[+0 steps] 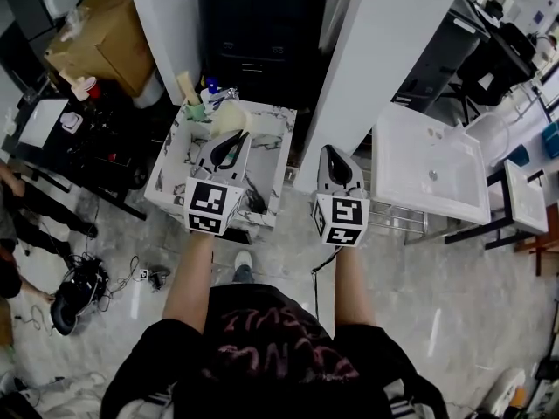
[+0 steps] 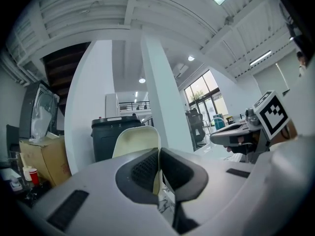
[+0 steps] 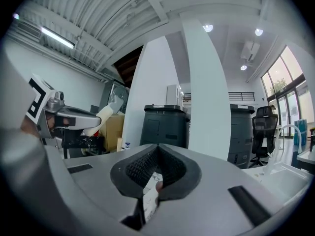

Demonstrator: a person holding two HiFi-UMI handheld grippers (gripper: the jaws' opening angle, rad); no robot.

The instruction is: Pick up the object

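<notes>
left gripper (image 1: 231,144): we find its jaws closed on a cream plastic piece (image 2: 136,139); in the left gripper view the dark pads (image 2: 143,170) press on both faces of its lower edge.
cream plastic piece: thin and rounded at the top, it stands out beyond the jaw tips; from the head view it sits over the far half of the marble table (image 1: 281,162), and in the right gripper view it tilts upward, off any surface.
right gripper (image 1: 335,168): we find its jaws closed together with nothing between them; it hangs to the right of the table, over the floor, level with the left one.
marble table: small clutter (image 1: 203,97) lies along its far edge.
surroundings: a white column (image 1: 384,51) rises beyond the right gripper, a white sink (image 1: 458,201) sits to its right, a cardboard box (image 1: 100,37) lies at far left, and a black bin (image 2: 116,135) stands behind the held piece.
</notes>
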